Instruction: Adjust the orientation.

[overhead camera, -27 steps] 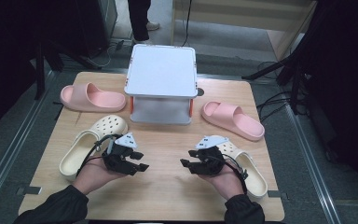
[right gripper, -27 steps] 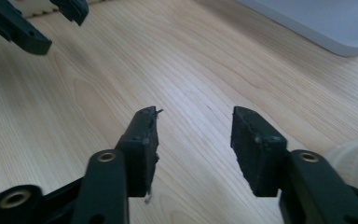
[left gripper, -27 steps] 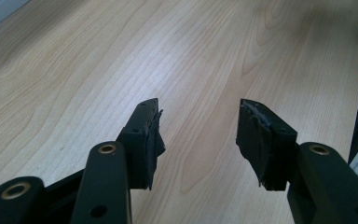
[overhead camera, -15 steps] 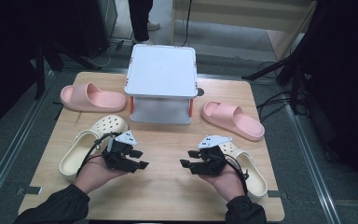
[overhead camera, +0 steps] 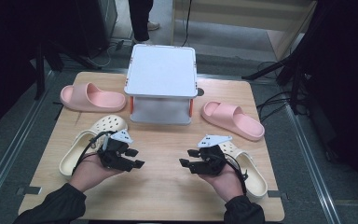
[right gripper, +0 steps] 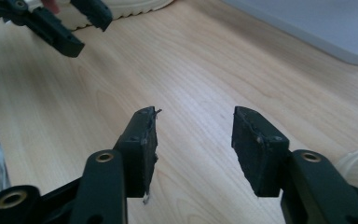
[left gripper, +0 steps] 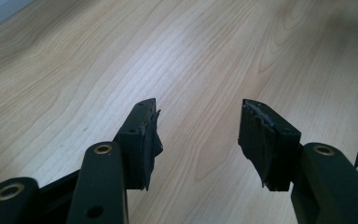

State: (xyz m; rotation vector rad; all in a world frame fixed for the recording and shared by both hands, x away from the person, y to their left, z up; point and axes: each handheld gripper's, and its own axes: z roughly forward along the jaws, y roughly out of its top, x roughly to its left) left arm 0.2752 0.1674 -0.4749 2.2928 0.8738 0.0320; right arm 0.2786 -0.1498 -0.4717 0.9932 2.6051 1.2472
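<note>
Left gripper [overhead camera: 135,157] and right gripper [overhead camera: 186,157] face inward (jaws apart, seemingly empty) above the table [overhead camera: 168,186].

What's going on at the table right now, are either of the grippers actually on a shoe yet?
Not yet. A person holds the left gripper and the right gripper low over the bare middle of the wooden table, jaws open and empty, pointing toward each other. A cream clog lies beside the left hand, another cream clog by the right hand. Two pink slides, the left slide and the right slide, flank a lidded white box at the back.
</note>
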